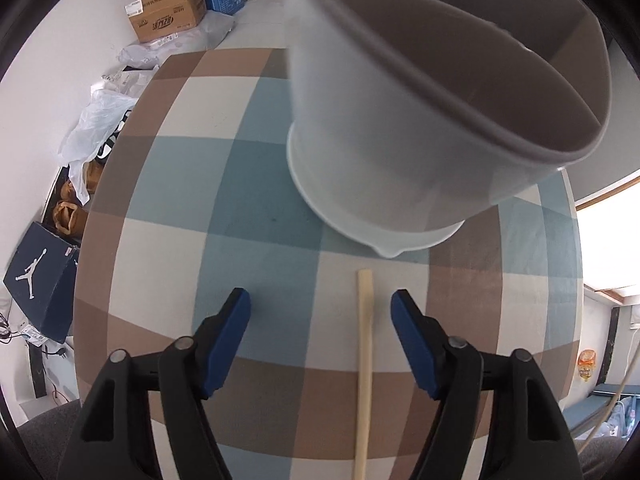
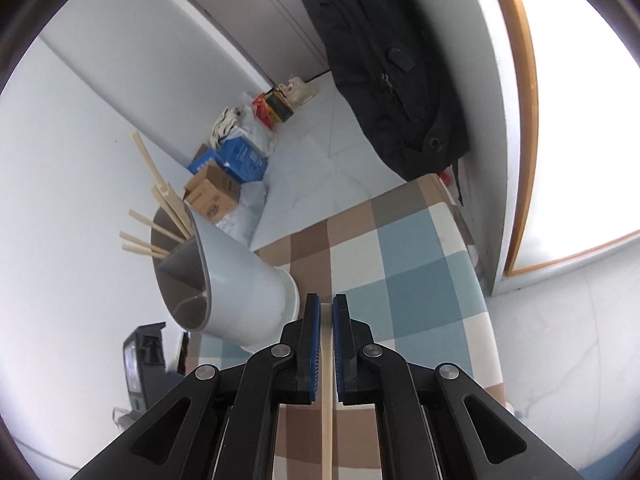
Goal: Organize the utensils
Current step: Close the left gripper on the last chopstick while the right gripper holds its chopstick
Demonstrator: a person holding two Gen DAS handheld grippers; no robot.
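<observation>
A pale grey utensil holder with inner dividers stands on the checked tablecloth, looming close above my left gripper. That gripper points down at the table with its jaws apart. A light wooden chopstick lies on the cloth between the blue pads, nearer the right one and touching neither. In the right wrist view my right gripper is shut on another wooden chopstick, held lengthwise between its pads. To its left the holder carries several chopsticks in its far compartment.
Cardboard boxes, plastic bags and a dark shoe box sit on the floor past the table's left edge. A black bag hangs by the table's far corner. A bright window is on the right.
</observation>
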